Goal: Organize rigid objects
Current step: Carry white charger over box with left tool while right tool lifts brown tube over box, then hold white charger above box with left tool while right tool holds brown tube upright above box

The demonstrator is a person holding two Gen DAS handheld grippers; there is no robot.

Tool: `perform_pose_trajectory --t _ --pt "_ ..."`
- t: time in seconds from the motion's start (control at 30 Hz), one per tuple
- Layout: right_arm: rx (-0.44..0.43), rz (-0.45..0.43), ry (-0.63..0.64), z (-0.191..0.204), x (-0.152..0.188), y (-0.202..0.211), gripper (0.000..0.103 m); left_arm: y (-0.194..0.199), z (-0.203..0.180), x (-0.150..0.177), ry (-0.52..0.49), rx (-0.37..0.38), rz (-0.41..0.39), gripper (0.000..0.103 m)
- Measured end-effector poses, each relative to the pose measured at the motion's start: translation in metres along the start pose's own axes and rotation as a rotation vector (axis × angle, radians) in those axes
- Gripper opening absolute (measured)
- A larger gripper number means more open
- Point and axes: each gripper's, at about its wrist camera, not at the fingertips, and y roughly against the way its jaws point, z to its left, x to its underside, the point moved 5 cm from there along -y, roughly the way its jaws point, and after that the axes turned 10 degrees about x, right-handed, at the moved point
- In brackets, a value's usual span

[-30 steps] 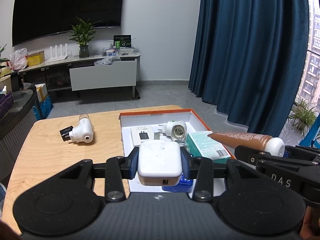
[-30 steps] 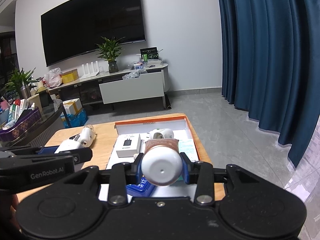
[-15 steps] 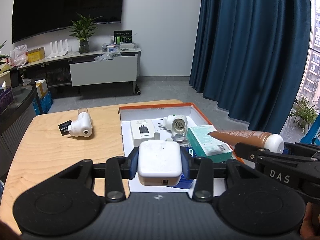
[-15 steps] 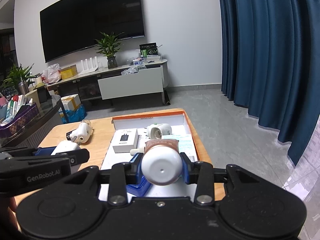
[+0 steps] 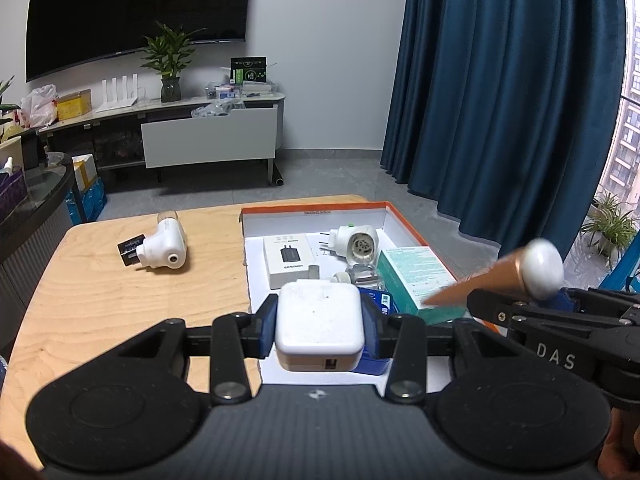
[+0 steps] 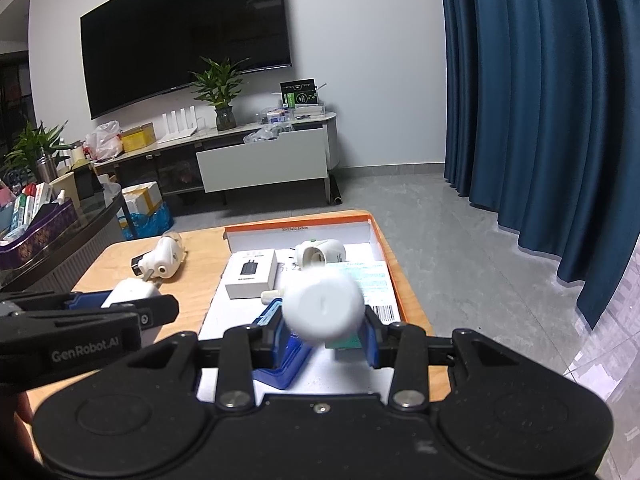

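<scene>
Because both belong in the orange-rimmed white box (image 5: 416, 227), my left tool (image 5: 320, 322) clamps the white square charger (image 5: 320, 320); my right tool (image 6: 322, 330) seemingly loosens around the blurred brown white-capped tube (image 6: 322, 306).

The table (image 5: 120, 300) was pale wood with visible grain, matt. The box (image 5: 312, 210) looked like cardboard, white inside with an orange rim. The charger (image 5: 320, 320) was smooth white plastic. The curtain (image 5: 500, 100) was blue cloth, the floor (image 6: 460, 220) glossy.
</scene>
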Motion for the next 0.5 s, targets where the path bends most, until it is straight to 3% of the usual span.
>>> perform_pose_trajectory --t 0.07,0.1,0.13,0.5 --pt "0.002 -0.004 0.004 0.0 0.0 0.0 0.041 0.0 0.001 0.001 0.002 0.001 0.0 0.043" --pt "0.002 -0.008 0.004 0.0 0.0 0.001 0.035 0.0 0.001 0.001 0.002 0.0 0.001 0.043" --pt "0.002 -0.011 0.006 0.0 -0.001 0.001 0.015 0.0 0.002 0.001 0.004 0.0 0.001 0.043" --pt "0.015 0.07 0.005 -0.012 0.009 -0.021 0.014 -0.01 0.011 0.005 0.021 -0.004 0.031 0.043"
